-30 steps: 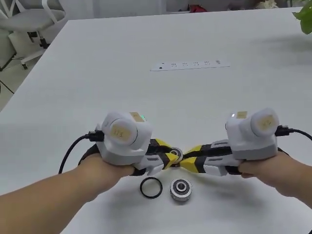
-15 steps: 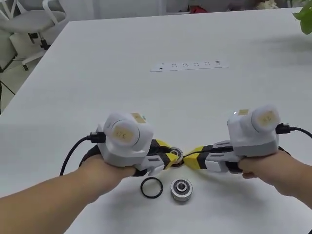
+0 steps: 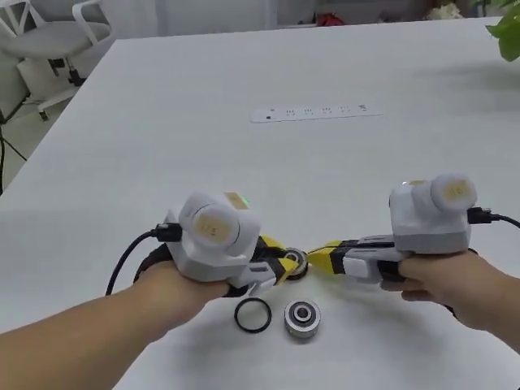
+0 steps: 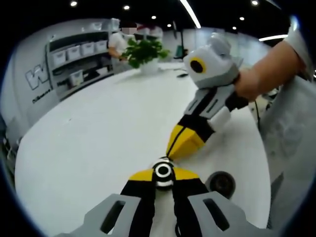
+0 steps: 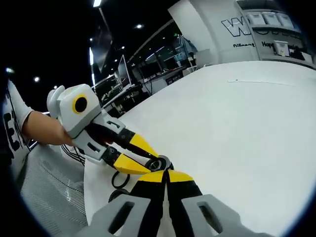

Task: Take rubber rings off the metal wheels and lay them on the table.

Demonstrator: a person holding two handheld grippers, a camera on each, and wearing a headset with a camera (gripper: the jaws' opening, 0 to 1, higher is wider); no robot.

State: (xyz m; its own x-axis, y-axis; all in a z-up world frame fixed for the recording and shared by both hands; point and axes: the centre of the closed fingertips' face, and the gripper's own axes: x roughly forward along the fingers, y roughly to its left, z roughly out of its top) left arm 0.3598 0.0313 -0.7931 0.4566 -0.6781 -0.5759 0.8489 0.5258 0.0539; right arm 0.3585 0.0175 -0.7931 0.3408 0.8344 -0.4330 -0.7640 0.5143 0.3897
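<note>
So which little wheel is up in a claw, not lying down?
The wheel pinched in the left claw, up off the table. The other wheel lies flat beside the black ring.

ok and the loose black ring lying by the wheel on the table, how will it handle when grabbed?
The ring is a thin band lying flat, so probably light and floppy; a pinch would likely squash it oval. Flat on the table, it shouldn't roll, but looks hard to get a jaw under.

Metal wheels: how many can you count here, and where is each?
2. One wheel is clamped in the left gripper; the other wheel lies on the table beside a loose rubber ring. More could be hidden.
</note>
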